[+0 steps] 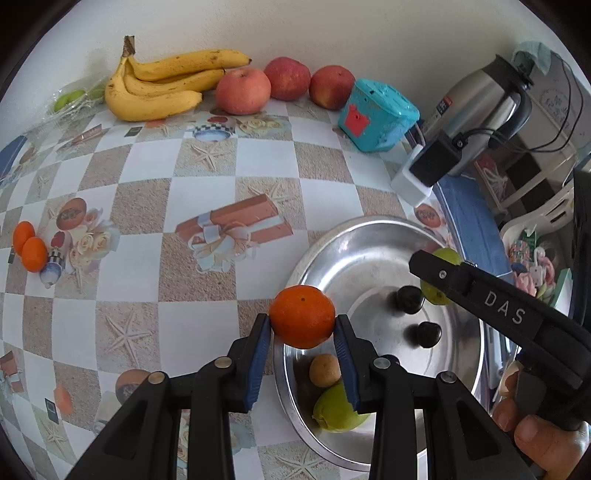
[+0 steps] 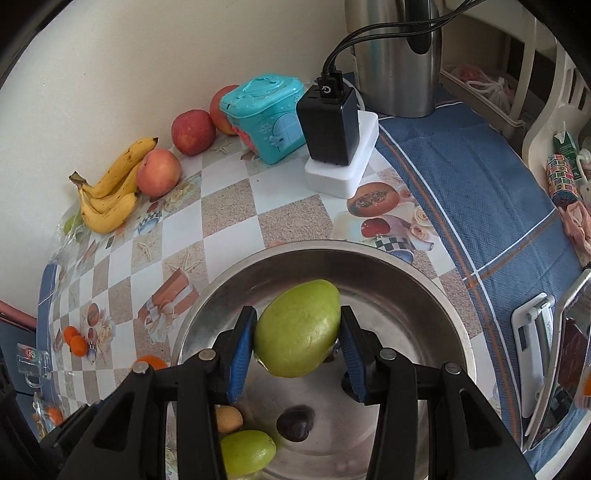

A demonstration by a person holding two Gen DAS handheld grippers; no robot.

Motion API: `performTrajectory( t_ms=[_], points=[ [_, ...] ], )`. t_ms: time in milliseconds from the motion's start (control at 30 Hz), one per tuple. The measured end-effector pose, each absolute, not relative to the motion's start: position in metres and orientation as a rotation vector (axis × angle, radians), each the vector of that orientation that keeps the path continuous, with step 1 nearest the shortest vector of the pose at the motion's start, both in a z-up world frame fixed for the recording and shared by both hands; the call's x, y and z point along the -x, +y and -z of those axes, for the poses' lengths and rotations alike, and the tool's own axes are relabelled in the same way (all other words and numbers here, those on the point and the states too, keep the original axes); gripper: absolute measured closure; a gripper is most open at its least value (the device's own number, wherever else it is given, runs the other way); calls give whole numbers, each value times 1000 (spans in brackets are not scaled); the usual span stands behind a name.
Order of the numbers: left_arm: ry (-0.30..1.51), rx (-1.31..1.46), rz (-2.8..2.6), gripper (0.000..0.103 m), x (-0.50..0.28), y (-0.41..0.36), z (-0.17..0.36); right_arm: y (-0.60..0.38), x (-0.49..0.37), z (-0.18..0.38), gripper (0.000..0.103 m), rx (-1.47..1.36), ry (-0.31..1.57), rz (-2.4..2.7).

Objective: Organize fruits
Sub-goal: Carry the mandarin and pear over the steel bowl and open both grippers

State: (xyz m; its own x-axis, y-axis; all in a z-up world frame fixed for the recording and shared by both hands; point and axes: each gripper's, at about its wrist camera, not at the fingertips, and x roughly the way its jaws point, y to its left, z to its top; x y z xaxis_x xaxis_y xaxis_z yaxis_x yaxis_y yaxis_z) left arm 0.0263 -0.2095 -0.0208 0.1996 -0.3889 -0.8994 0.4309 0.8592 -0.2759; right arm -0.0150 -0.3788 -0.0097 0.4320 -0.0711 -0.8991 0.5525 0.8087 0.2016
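The left gripper (image 1: 302, 326) clamps an orange (image 1: 302, 316) over the near rim of the steel bowl (image 1: 373, 236), half hiding a green fruit (image 1: 334, 410) and a small brown one (image 1: 324, 370) inside. The right gripper (image 2: 297, 341) grips a green mango (image 2: 297, 328) above the bowl; two dark fruits (image 1: 408, 300) lie within. Beyond the bowl, bananas (image 1: 155, 86) and apples (image 1: 243, 90) line the surface (image 1: 147, 206) against the wall.

wall: plain cream wall (image 1: 332, 26), unmarked, runs behind the table
table cover: checkered tablecloth (image 1: 147, 192), white and sandy squares with starfish and gift-box prints
under layer: blue woven cloth (image 2: 480, 192) with stripe border, showing at the table's edge
furniture: white plastic chair (image 2: 546, 110) just beside the table
light: soft, even daylight
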Motion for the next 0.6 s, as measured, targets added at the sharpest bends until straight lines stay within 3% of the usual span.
performTrajectory(
  t_ms=[600],
  points=[
    [1262,-102,595,64,-18,-223,28,-352,-2,37,56,-452,1178,341]
  ],
)
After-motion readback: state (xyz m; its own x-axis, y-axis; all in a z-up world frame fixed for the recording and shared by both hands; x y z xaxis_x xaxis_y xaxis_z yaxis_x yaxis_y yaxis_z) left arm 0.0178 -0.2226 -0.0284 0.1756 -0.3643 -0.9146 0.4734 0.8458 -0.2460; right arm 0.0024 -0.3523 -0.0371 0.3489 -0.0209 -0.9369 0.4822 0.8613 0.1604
